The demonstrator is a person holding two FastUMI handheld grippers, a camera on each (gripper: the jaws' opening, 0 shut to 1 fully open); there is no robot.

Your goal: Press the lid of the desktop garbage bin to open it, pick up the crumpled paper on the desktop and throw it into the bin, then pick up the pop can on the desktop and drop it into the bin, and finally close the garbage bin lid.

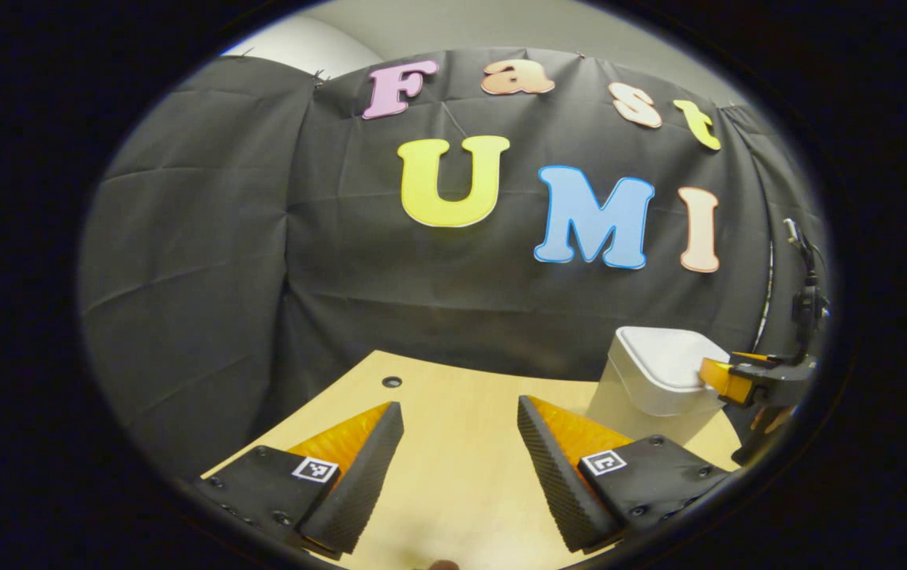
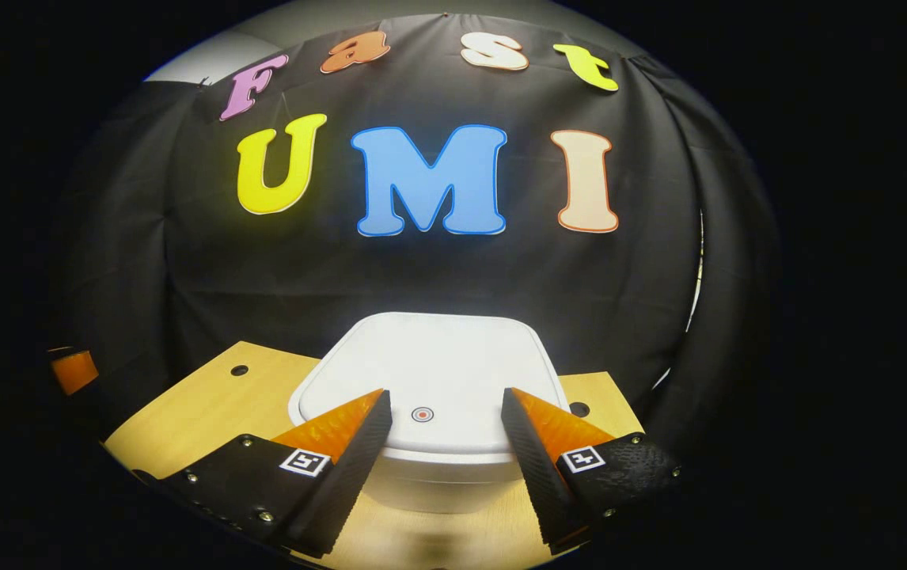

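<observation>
The white desktop bin (image 2: pixel 430 412) stands right in front of my right gripper (image 2: pixel 445 404), its flat lid (image 2: pixel 438 372) down. A small round button mark (image 2: pixel 422 414) sits on the lid's near edge, between my open fingers, which hover over that edge with nothing held. In the left gripper view the bin (image 1: pixel 655 376) stands at the right, and the right gripper (image 1: pixel 726 376) reaches over its near corner. My left gripper (image 1: pixel 460 412) stands open above bare wooden desk.
The light wooden desk (image 1: pixel 461 475) has small round holes (image 1: pixel 392 381) near its back edge. Black cloth wall closes the booth close behind the bin and on both sides. A cable and clamp (image 1: pixel 806 301) hang at the right wall.
</observation>
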